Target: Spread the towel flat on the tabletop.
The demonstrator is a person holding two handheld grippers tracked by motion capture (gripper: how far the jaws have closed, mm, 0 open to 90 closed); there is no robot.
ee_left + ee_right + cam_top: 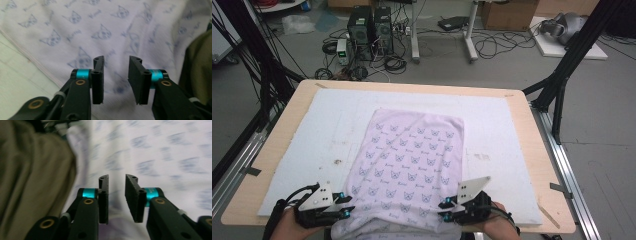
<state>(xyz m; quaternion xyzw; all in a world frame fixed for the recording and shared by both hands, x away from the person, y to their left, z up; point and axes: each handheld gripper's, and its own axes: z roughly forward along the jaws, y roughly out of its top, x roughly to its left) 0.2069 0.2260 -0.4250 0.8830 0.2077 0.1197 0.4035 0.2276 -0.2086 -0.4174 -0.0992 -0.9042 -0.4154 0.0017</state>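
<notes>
Even soft light; right gripper view blurred; shadows faint

The pale cloth [107, 30] carries small blue script words beneath each cat face, too blurred to read.

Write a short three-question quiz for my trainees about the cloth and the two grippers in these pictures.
1. True or false: the left gripper is clamped on the cloth.
2. What is printed on the cloth? A) stripes B) small blue cat faces C) flowers
3. Fill in: the cloth's near edge hangs over the ____ edge of the table, between the two grippers.

Key
1. False; its jaws stand open above the cloth, as do those of the right gripper.
2. B
3. front
</notes>
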